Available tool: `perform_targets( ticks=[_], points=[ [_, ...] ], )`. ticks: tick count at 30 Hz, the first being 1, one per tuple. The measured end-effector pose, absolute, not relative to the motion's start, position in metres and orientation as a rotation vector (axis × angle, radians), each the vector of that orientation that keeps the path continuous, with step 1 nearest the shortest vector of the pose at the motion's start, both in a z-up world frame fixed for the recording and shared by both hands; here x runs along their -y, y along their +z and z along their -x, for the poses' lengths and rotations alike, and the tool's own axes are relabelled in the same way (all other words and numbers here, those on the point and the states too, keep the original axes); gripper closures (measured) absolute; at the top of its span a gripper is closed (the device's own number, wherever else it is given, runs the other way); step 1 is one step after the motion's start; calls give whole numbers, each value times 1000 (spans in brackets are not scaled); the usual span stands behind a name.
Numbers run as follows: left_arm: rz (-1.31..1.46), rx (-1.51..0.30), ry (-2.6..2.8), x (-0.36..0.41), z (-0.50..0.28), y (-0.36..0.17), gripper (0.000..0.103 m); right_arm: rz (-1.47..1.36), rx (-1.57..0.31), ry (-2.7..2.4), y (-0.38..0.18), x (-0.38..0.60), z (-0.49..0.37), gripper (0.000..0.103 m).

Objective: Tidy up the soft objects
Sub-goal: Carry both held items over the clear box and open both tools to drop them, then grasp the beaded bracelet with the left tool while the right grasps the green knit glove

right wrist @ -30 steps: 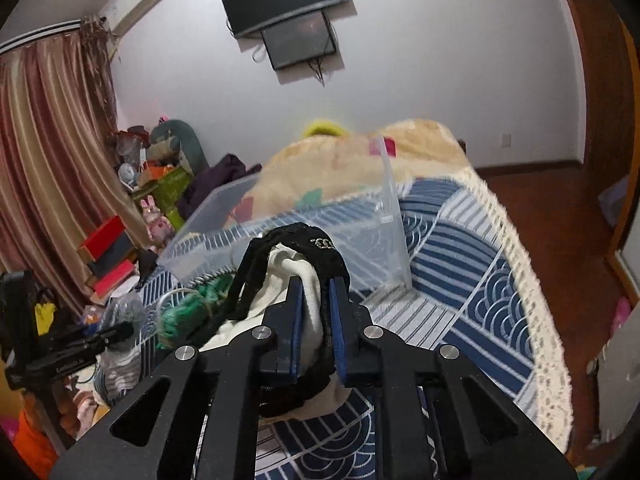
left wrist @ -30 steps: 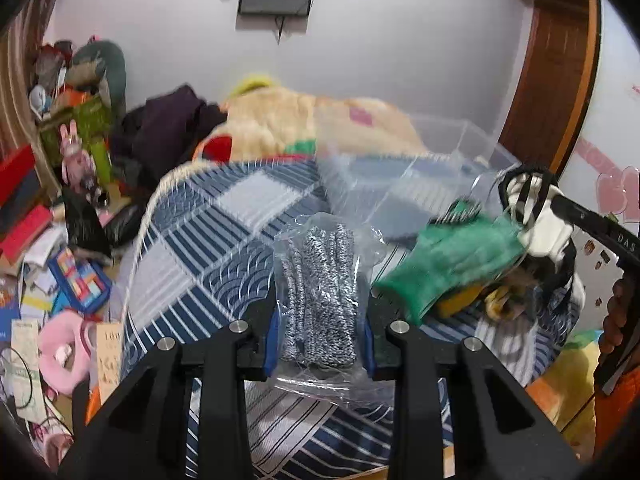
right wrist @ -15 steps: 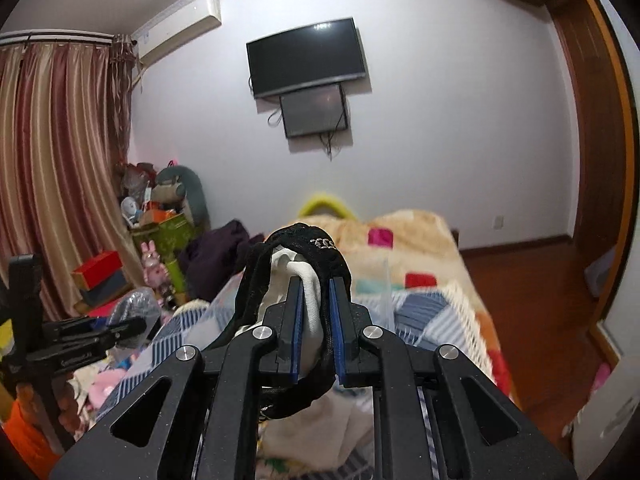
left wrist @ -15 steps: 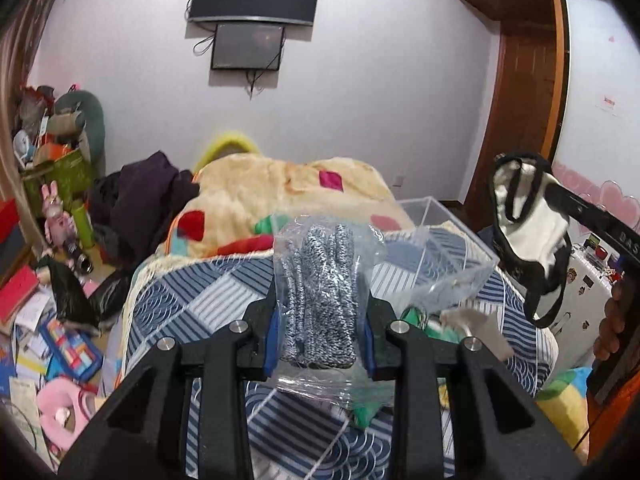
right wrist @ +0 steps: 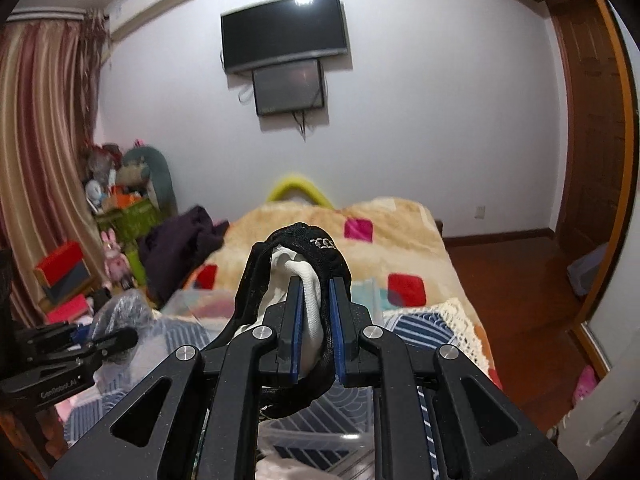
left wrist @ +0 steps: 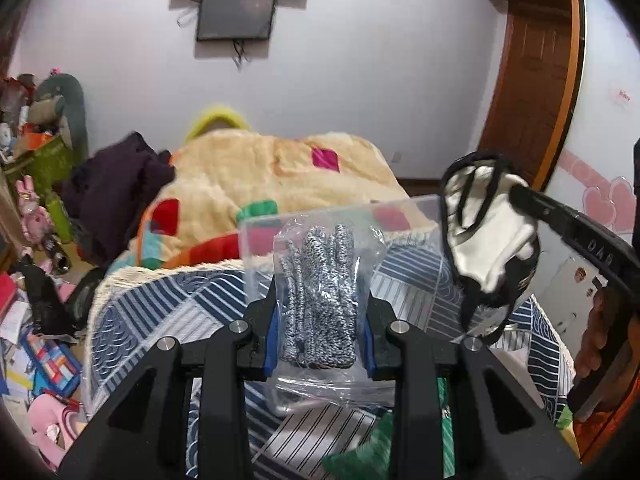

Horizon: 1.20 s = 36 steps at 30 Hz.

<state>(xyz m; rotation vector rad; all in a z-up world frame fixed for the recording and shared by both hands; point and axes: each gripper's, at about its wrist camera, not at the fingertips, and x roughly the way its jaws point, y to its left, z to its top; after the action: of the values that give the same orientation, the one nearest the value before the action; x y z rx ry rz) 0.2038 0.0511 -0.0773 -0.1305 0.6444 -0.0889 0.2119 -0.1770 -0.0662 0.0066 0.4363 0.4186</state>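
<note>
My left gripper (left wrist: 320, 328) is shut on a clear plastic bag of speckled black-and-white knit gloves (left wrist: 320, 292) and holds it in the air above the bed. My right gripper (right wrist: 314, 320) is shut on a white and black soft cloth item (right wrist: 308, 280), also lifted; that item hangs at the right of the left wrist view (left wrist: 488, 240). A clear plastic storage bin (left wrist: 256, 240) stands on the bed just beyond and below both grippers; its rim shows under the right gripper (right wrist: 320, 436). A green cloth (left wrist: 360, 460) lies on the bed below the left gripper.
The bed has a blue and white patterned cover (left wrist: 160, 308) and a beige blanket (left wrist: 260, 176) with a dark garment (left wrist: 116, 196) on it. Toys and clutter (left wrist: 36, 320) fill the floor on the left. A wooden door (left wrist: 532, 92) is at right.
Both grippers have risen from just above the bed with their items, then tipped back down a little; the clear bin has come closer beneath them.
</note>
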Motion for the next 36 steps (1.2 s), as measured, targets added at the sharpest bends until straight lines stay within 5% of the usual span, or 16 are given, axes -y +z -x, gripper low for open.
perform_targets(
  ticks=[10, 19, 23, 29, 36],
  points=[
    [70, -773, -96, -33, -243, -105, 71, 67, -590, 447, -98, 164, -229, 91],
    [55, -737, -131, -25, -218, -94, 47, 104, -593, 490, -94, 168, -211, 83],
    [43, -698, -150, -22, -193, -83, 41, 67, -560, 510, -83, 177, -195, 60],
    [50, -698, -221, -18, -162, -82, 42, 74, -507, 570, -72, 182, -159, 47],
    [11, -742, -289, 2, -146, -98, 60, 60, -526, 629, -83, 177, -139, 46]
  ],
)
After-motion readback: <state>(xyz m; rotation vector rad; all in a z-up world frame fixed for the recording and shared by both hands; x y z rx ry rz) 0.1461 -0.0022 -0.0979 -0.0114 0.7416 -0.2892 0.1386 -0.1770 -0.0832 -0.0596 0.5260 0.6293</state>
